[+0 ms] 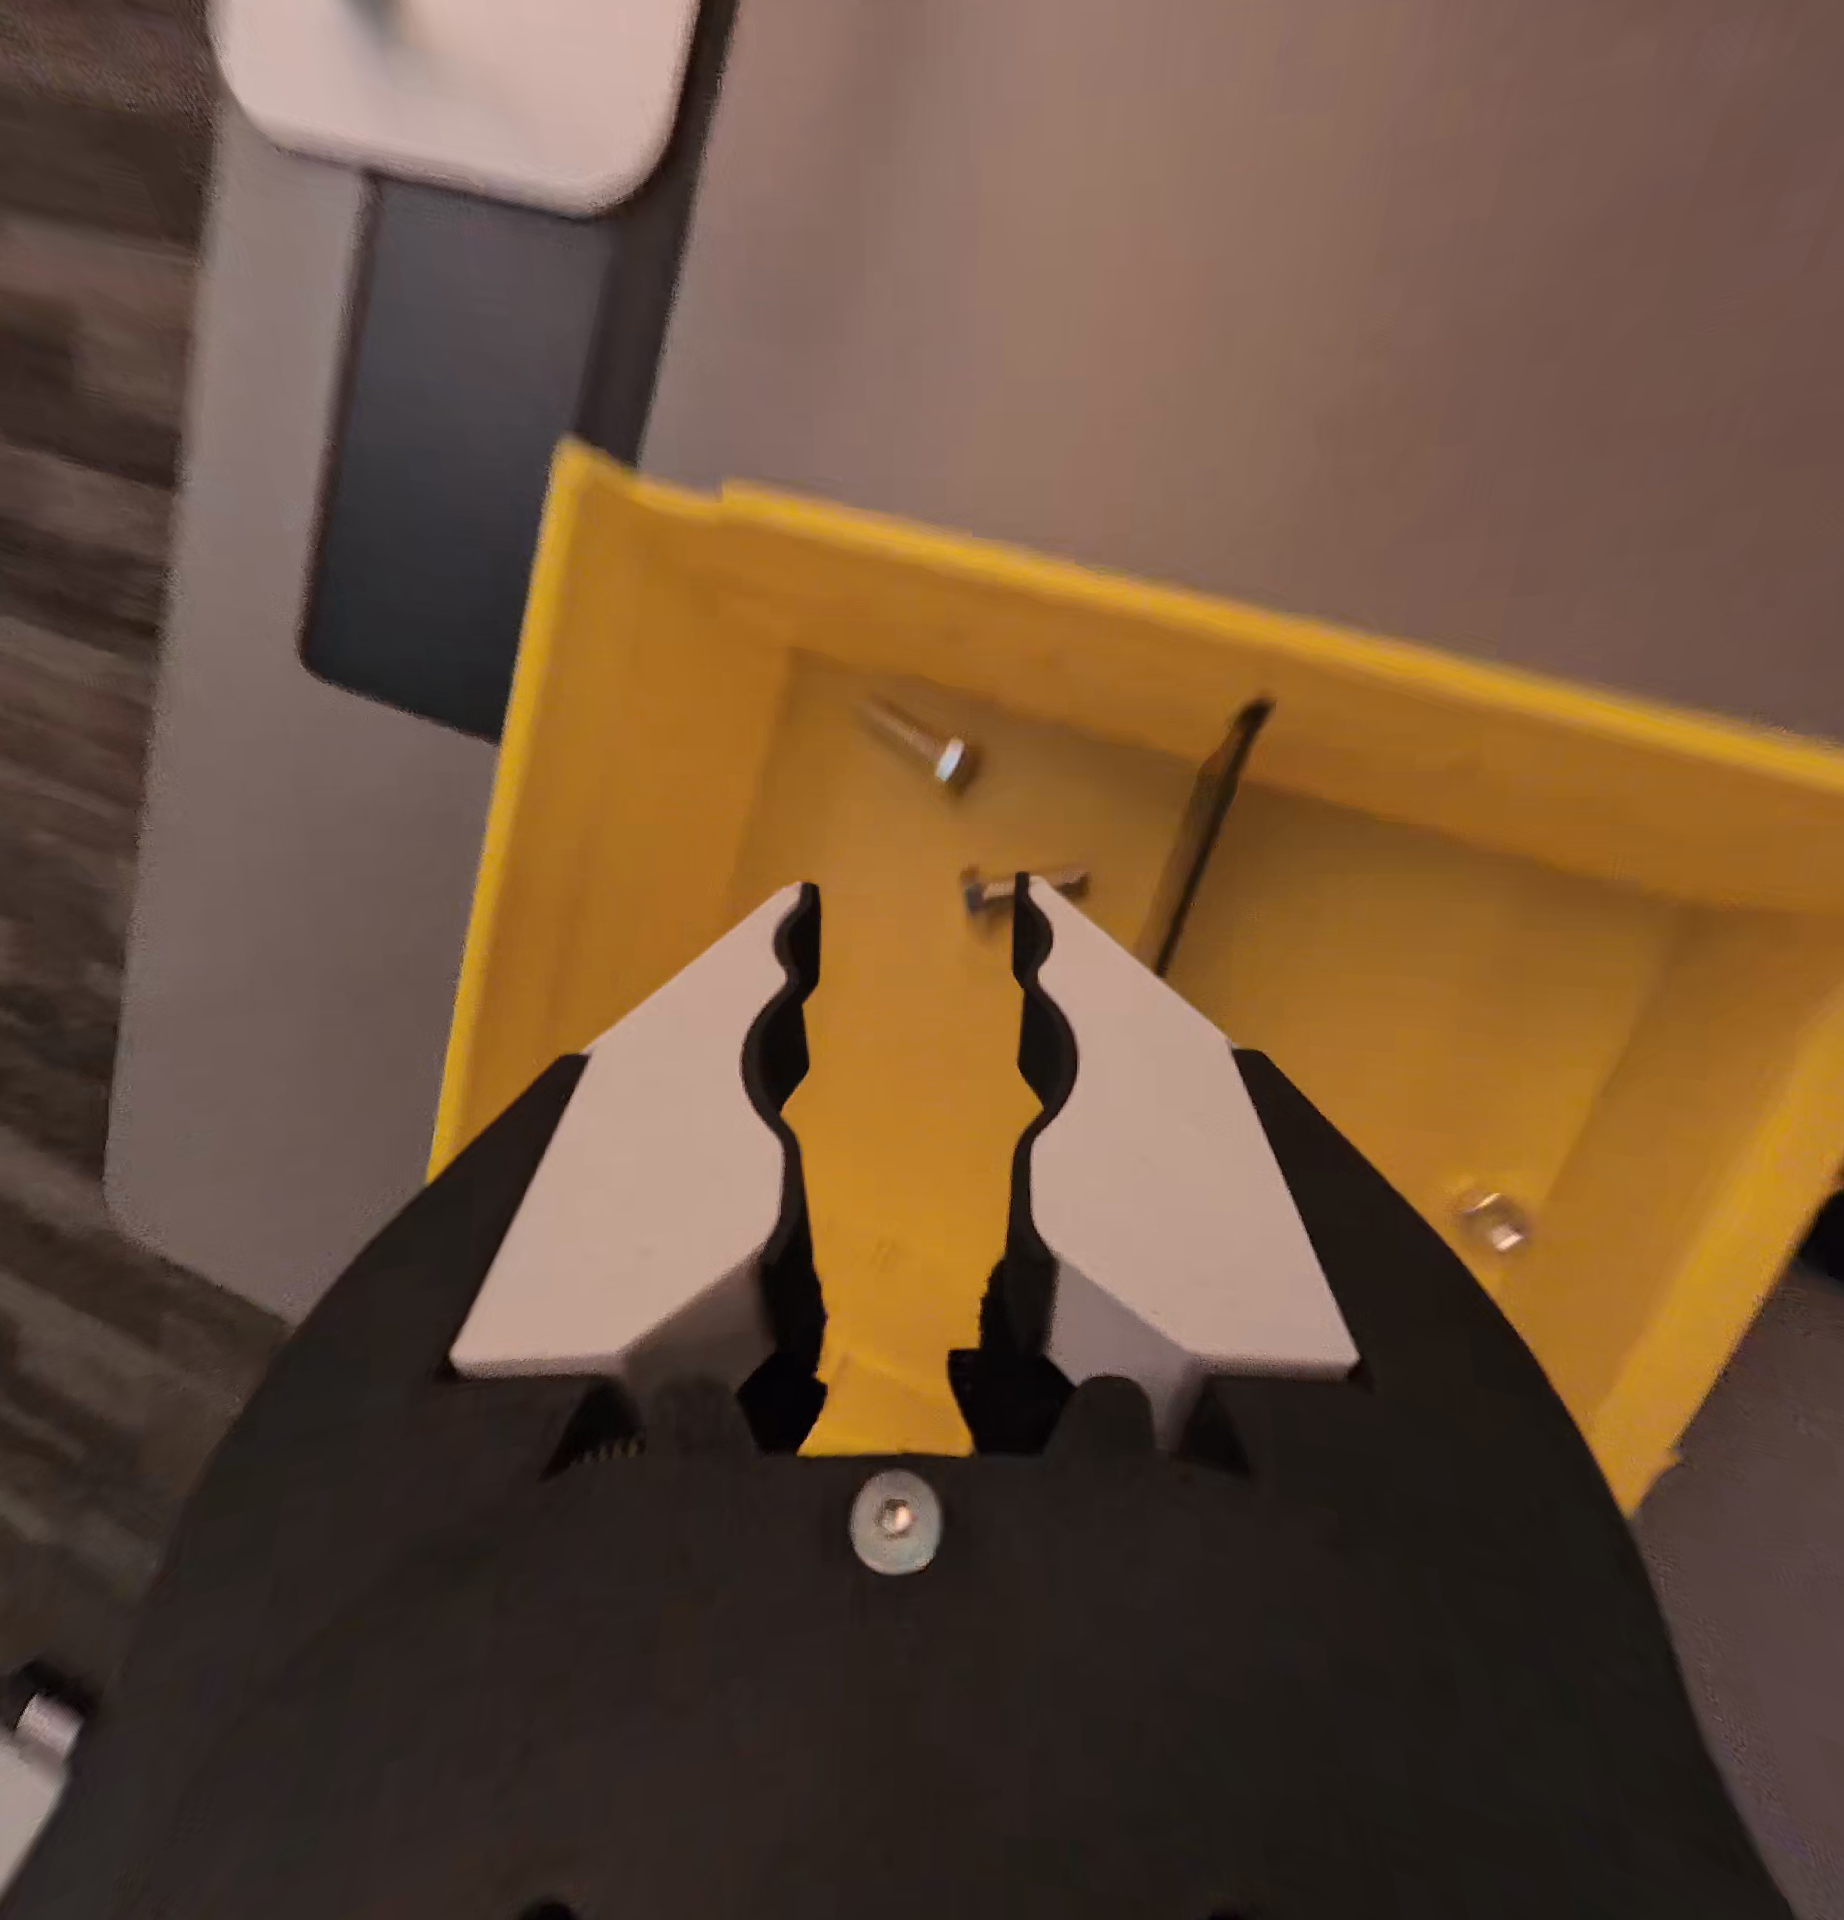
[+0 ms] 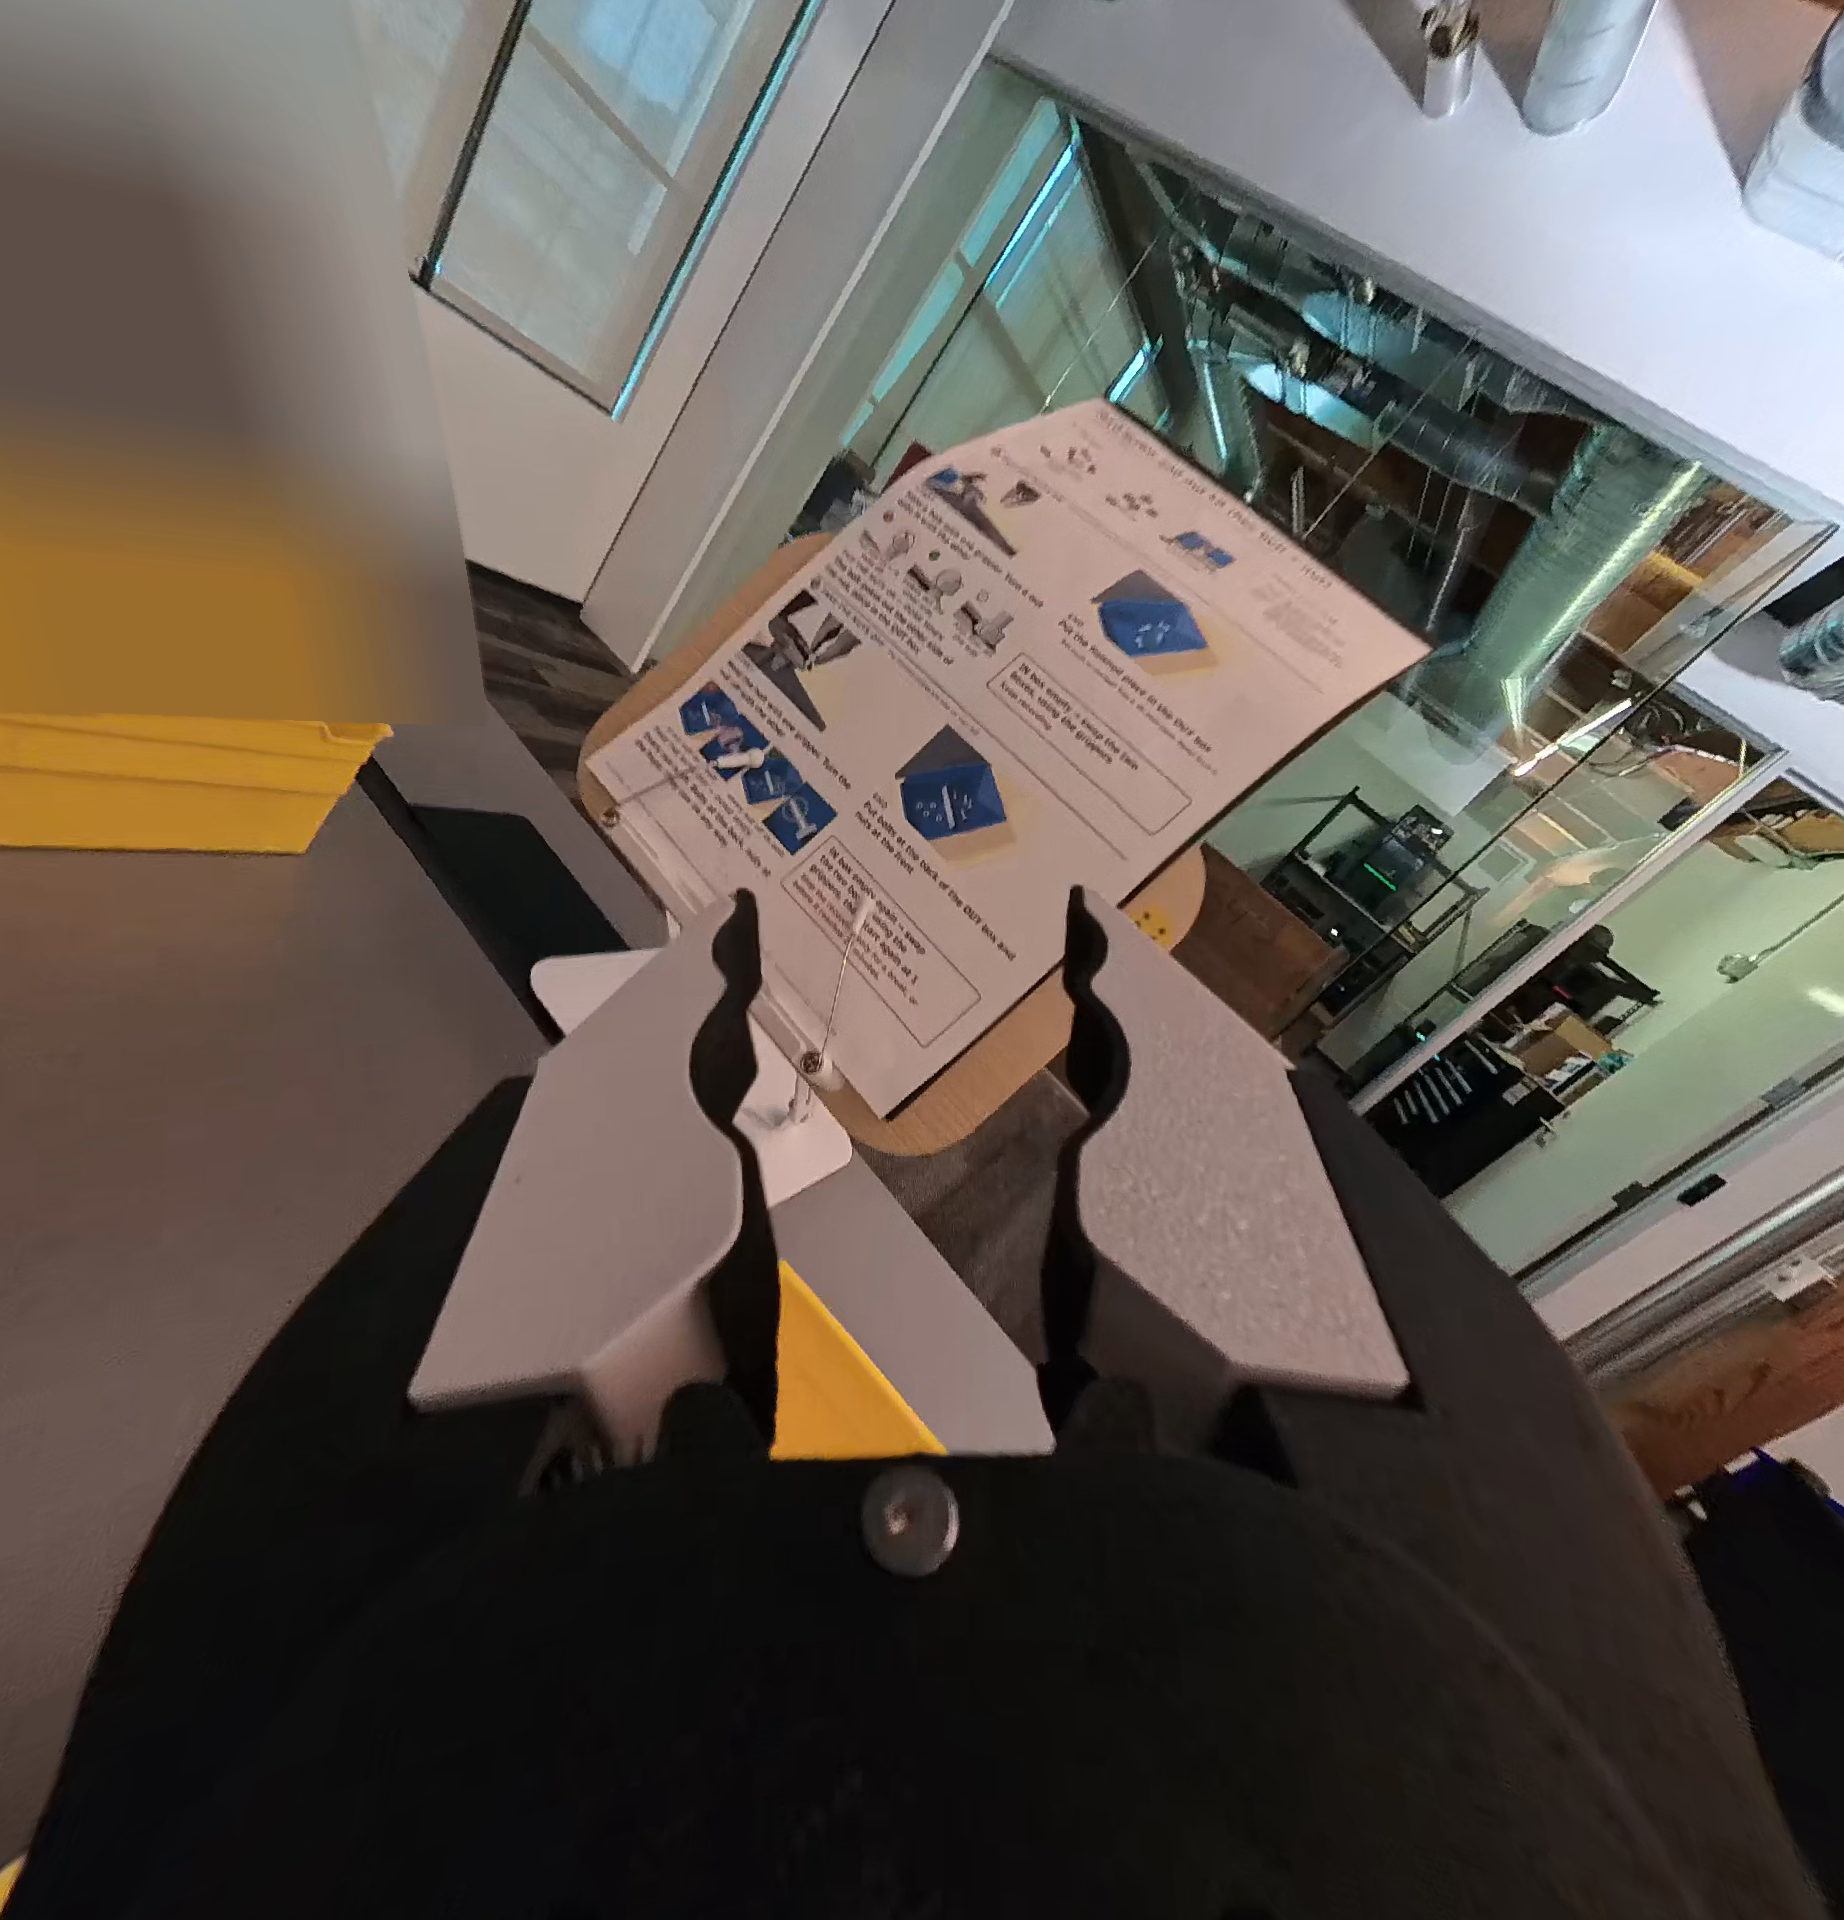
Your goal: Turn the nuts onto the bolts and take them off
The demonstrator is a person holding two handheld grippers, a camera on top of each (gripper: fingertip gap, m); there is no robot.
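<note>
In the left wrist view a yellow box (image 1: 1105, 644) sits on a grey table, split by a dark divider (image 1: 1204, 821). One bolt (image 1: 918, 743) lies near the box's far left corner. A second bolt (image 1: 1001, 891) lies just beyond my right fingertip and is partly hidden by it. A nut (image 1: 1491, 1221) lies in the right compartment. My left gripper (image 1: 916, 894) is open and empty, hovering over the left compartment. My right gripper (image 2: 905, 914) is open and empty, raised and pointing away from the box toward an instruction sheet (image 2: 1001, 727).
A dark panel and a white post (image 1: 274, 727) stand left of the box. In the right wrist view a yellow box edge (image 2: 159, 779) lies at the left on the grey table (image 2: 170, 1091), the sheet stands on a wooden board (image 2: 1001, 1101), with glass walls behind. My hands' fingertips stand some 45 cm from each other. My left tips are roughly 10 cm from the bolt (image 1: 918, 743). The nut (image 1: 1491, 1221) is about 20 cm from my left fingertips and 55 cm from my right.
</note>
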